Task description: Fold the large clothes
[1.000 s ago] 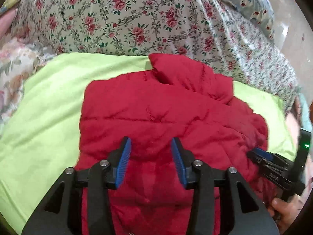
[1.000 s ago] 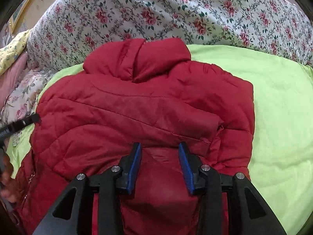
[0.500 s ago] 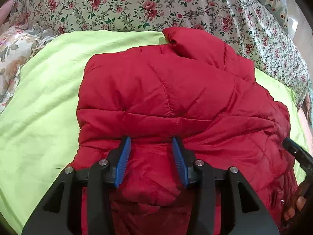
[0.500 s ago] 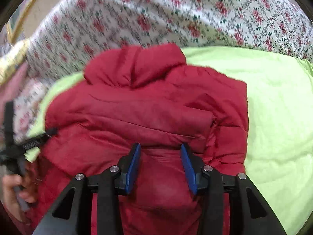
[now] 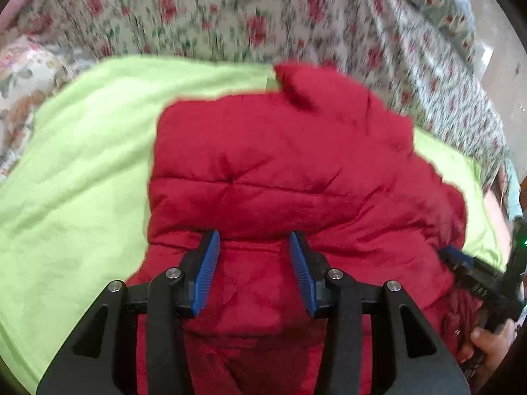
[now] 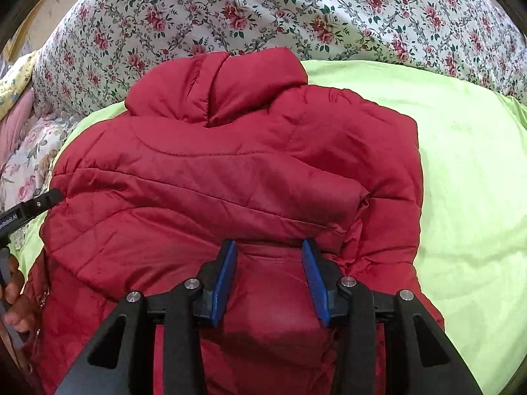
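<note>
Slippage is what we fear: each claw, left claw (image 5: 253,265) and right claw (image 6: 269,271), pinches puffy fabric of the red jacket (image 6: 230,171) on the green sheet (image 6: 467,171), and the bulky fold may spring open.

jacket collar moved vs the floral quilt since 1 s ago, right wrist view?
No. The red jacket's collar overlaps the floral quilt's lower edge as before.

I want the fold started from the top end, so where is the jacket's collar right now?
In the right wrist view the collar sits at the jacket's far end, upper centre, on the green sheet against the floral bedding.
</note>
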A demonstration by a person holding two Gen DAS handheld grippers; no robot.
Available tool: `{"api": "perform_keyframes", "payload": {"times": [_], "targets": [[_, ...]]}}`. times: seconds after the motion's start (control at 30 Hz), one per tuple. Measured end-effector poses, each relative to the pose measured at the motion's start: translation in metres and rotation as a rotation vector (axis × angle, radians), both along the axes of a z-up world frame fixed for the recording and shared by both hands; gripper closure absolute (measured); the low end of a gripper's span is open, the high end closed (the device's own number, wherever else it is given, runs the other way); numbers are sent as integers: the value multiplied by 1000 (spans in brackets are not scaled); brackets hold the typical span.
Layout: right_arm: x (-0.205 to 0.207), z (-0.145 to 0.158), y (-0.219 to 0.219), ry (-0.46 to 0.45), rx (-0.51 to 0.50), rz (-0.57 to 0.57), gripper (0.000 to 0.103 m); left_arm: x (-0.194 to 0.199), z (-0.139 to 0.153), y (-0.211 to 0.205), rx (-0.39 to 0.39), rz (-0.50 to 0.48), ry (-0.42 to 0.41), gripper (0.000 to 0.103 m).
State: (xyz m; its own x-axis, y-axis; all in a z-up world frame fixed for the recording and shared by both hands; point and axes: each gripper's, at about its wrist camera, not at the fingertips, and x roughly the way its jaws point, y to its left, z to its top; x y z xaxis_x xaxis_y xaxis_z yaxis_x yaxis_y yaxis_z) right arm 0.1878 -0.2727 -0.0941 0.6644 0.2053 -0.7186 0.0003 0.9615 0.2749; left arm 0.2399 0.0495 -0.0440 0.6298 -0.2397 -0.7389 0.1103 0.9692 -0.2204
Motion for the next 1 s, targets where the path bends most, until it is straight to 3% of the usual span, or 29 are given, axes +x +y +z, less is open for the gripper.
{"api": "perform_keyframes", "payload": {"times": [0.67,0.8,0.87,1.0], "targets": [[-7,-2,-8,-2,67,-15,60,-3,-11,4,-28,13,36,57],[-31,15,-10,-5,105,-16,57,-21,1,15,-63,24,66,57],[-56,25,-13,-15,145,-16,46,-40,9,19,-72,23,65,57],[-104,31,-16,0,179,-7,43,-86,19,23,-33,-1,69,57]]}}
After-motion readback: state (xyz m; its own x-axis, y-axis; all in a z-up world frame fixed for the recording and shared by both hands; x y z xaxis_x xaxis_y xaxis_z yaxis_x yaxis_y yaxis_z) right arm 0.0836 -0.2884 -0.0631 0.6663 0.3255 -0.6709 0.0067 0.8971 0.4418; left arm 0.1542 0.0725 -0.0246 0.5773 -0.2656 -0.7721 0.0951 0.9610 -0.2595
